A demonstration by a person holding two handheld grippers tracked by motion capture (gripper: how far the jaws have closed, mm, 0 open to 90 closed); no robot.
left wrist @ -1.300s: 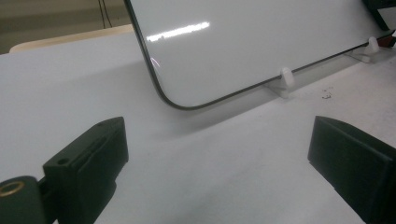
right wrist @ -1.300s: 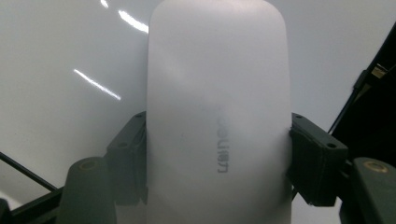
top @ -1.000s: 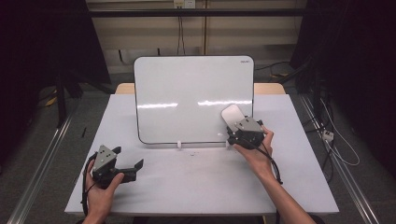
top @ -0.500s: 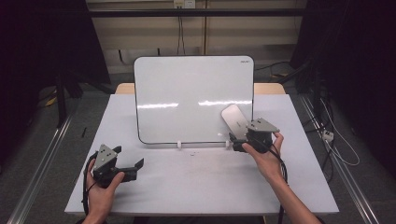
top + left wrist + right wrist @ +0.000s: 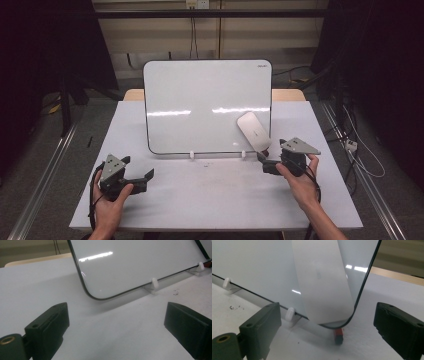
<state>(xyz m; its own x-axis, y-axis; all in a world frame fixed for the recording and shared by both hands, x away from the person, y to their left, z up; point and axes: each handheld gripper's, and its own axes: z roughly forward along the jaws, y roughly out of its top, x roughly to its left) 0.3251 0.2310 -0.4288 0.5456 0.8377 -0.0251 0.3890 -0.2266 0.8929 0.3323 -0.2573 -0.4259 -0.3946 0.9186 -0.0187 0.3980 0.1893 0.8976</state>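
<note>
White and glossy, the whiteboard (image 5: 207, 105) is being propped on small pegs just ahead of both tongs, with a pale eraser (image 5: 322, 280), perhaps magnetic, clinging near the right gripper (image 5: 329, 336), while both it and the left gripper (image 5: 117, 330) are being held open, empty.

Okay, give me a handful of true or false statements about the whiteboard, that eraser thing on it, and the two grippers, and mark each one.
1. The whiteboard stands propped on the table. True.
2. The right gripper is shut on the eraser. False: its jaws are open and the eraser sits on the board.
3. The left gripper has open jaws. True.
4. The eraser sits at the board's upper left corner. False: it is near the lower right corner.
5. The board is covered in writing. False: it looks blank.
</note>
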